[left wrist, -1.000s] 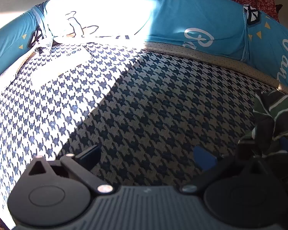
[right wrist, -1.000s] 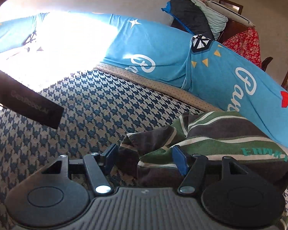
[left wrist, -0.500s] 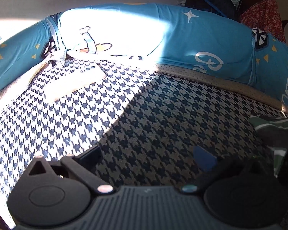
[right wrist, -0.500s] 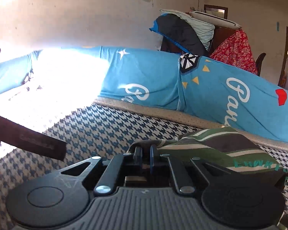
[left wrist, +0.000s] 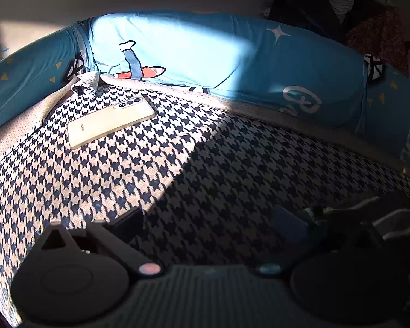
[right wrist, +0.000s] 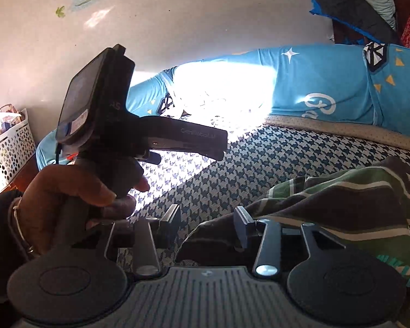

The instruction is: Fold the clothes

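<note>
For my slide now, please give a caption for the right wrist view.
Right hand-held gripper opening beside a striped green shirt on the houndstooth cover.

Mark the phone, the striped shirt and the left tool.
phone (left wrist: 110,121), left wrist view, middle of its pale back.
striped shirt (right wrist: 341,191), right wrist view, on a green stripe near its top.
left tool (left wrist: 210,220), left wrist view, midway between its fingertips, above the houndstooth cover.

Houndstooth cover (left wrist: 177,169) – coarse woven cloth; striped garment (right wrist: 341,199) – soft knit; phone (left wrist: 110,121) – glossy; basket (right wrist: 9,147) – perforated plastic.
</note>
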Available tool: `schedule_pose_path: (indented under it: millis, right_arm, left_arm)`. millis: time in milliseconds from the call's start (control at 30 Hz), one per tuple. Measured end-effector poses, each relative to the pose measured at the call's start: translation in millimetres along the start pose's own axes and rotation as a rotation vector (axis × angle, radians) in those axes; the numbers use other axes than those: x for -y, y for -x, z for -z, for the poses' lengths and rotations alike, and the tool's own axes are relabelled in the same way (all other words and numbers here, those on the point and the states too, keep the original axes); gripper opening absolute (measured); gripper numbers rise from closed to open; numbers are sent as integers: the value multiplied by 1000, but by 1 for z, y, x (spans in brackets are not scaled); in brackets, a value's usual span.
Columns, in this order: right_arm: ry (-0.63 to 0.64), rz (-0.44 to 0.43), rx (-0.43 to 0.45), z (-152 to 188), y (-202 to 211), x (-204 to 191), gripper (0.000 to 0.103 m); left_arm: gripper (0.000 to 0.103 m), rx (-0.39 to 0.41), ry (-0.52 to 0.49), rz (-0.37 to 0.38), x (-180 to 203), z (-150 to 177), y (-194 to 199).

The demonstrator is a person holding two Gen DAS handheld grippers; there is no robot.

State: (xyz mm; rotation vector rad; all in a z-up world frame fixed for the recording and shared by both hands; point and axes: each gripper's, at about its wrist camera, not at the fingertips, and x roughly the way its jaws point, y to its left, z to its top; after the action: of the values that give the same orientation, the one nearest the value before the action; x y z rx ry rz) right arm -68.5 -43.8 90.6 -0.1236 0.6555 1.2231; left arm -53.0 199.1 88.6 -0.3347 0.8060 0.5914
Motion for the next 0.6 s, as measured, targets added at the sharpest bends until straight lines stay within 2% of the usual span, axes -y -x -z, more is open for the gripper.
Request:
schedule_pose_path:
  millis: [67,133,367,500,600]
  right_arm:
    - [18,6,26,-1,9,-2,58]
    - [4,54,59,-2,17,5,65]
    - [-123,299,119,-10,43,54,65]
    - [-220,434,162,-11,63,88,65]
    - [-299,517,178,-8,74,113,65]
  left_arm:
    - [103,-12,-12,20,5,4,0]
    - [103,-25,-26,44,11,7,-2]
    - [103,-89,-97,163,35,22,-8]
    - [103,-128,-142,204,51,31,-13]
    - [103,-158,-177,206,62,39,-19]
